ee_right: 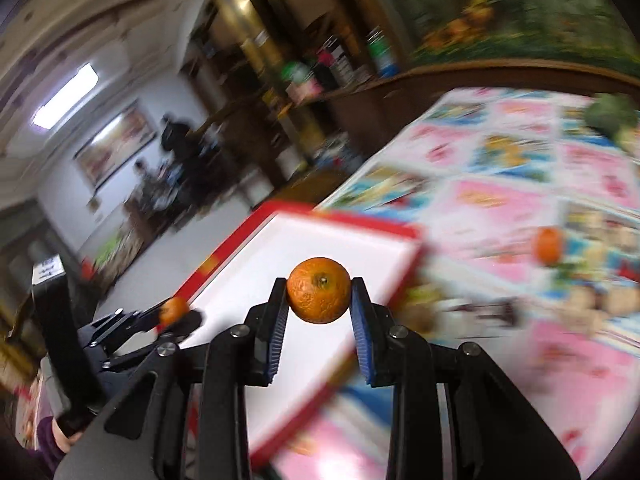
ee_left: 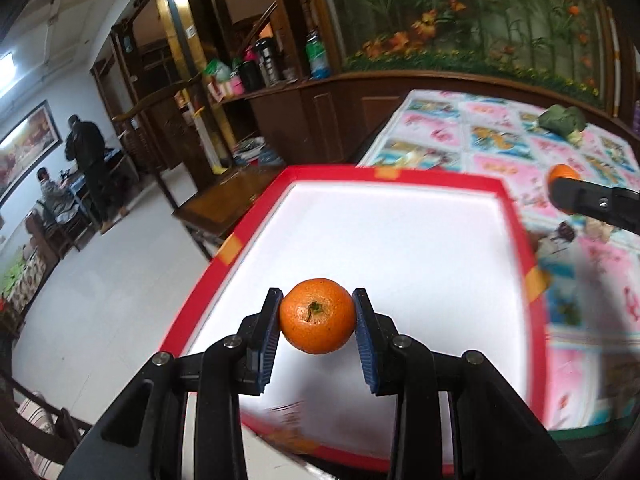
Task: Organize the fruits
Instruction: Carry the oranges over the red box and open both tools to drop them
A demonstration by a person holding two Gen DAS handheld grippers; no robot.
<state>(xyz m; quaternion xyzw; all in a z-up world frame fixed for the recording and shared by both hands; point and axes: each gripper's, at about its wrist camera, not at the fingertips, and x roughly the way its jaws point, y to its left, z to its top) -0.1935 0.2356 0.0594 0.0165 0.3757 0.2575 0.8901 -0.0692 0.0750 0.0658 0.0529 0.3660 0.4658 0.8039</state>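
Tangerine [ee_left: 317, 321], glossy orange, green-stemmed

- The surface [ee_left: 500, 148], covered with a pink-and-blue patterned cloth, is stretching away ahead and to the right of the left gripper [ee_left: 317, 320].
- A red-rimmed tray [ee_left: 516, 216] with a white inside is lying on the surface directly beneath and ahead of that gripper, orange tape patches showing on its rim.
- A green leafy vegetable [ee_left: 562, 119] is sitting on the cloth far ahead and to the right, well apart from the tray.
- In the right wrist view, a loose orange [ee_right: 549, 246] is resting on the cloth ahead and to the right of the right gripper [ee_right: 319, 298], beyond the tray's corner; blur is hiding the small things near it.
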